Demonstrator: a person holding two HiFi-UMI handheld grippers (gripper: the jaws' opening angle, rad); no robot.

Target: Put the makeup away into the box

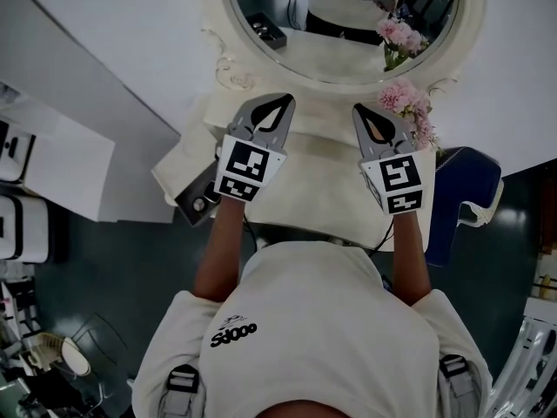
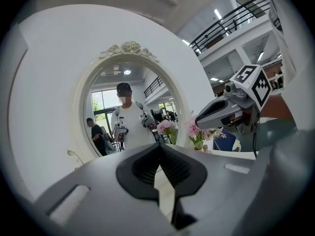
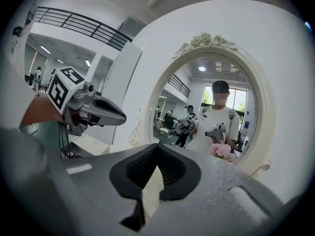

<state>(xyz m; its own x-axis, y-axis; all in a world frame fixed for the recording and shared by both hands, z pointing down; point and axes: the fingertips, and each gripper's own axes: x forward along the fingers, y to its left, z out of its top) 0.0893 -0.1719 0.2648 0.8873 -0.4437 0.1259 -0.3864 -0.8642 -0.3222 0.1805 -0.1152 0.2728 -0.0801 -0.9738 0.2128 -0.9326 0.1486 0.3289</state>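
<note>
Left claw, right claw over vanity, mirror

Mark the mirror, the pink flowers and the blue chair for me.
mirror (image 1: 339, 46): head view, on the glass.
pink flowers (image 1: 402, 98): head view, on a bloom beside the mirror's frame.
blue chair (image 1: 466, 181): head view, on its blue part.

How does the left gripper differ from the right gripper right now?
The left gripper is nearer the dark box at the table's left edge; the right gripper is nearer the pink flowers. In the head view the left gripper's tip leans rightward and the right gripper's leftward, so they angle toward each other. Shared: both are shut, hold nothing, and point toward the mirror.
</note>
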